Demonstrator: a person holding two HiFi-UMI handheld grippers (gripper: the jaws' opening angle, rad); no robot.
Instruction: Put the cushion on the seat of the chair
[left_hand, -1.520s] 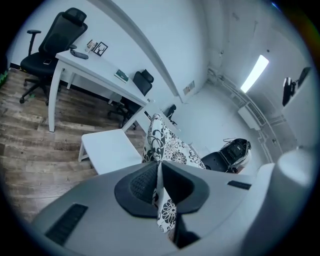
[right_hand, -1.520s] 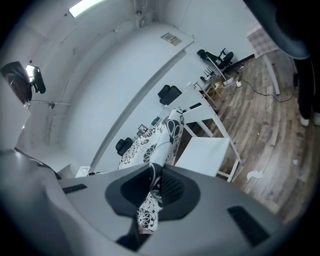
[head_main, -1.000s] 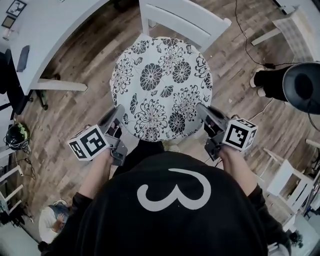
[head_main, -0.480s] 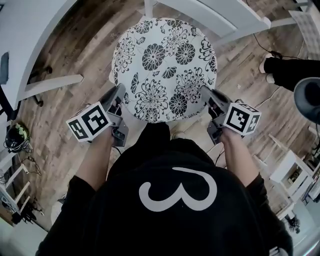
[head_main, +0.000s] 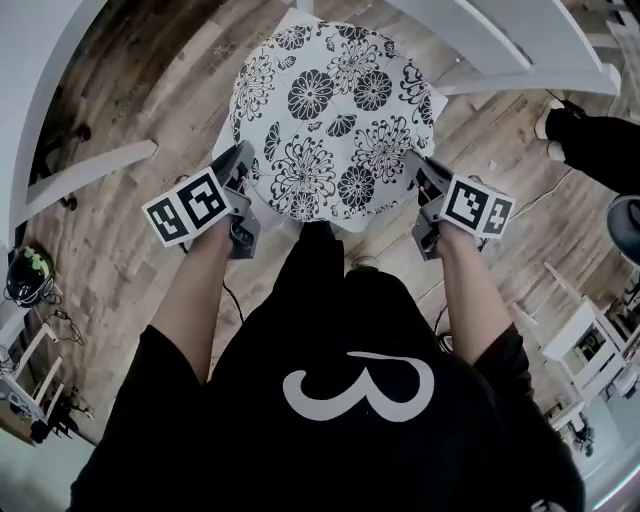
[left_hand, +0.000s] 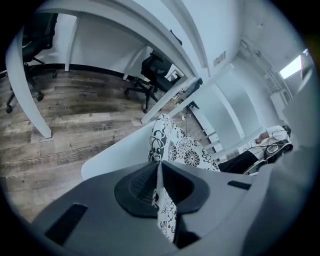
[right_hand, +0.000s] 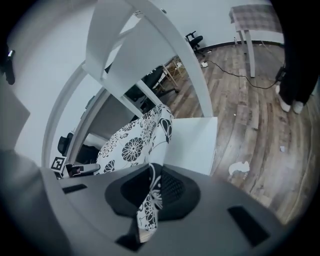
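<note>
The round cushion (head_main: 335, 120), white with black flowers, was spread over the seat (head_main: 262, 212) of the white chair (head_main: 500, 40). It covered almost the whole seat. Only a white piece at the near left corner and a small piece at the right edge of the seat showed from under it. From the pictures I could not tell whether the cushion already lay with its full weight on the seat or was held just above it.

The left gripper (head_main: 243, 157) was at the left edge of the cushion, near the left edge of the seat. In the left gripper view its jaws were pressed together on the thin rim of the cushion, and the flowered cloth passed between the two dark pads. The right gripper (head_main: 413, 162) was at the opposite edge of the cushion, on the right side of the seat. Its jaws were clenched on the rim in the same way, with a fold of cloth hanging down between the pads.

Both grippers pointed slantwise down toward the chair, and the cushion was stretched between them. The person (head_main: 350, 400) in a black top stood at the front edge of the seat, over the wooden floor (head_main: 130, 240). The back of the chair was on the far side.
</note>
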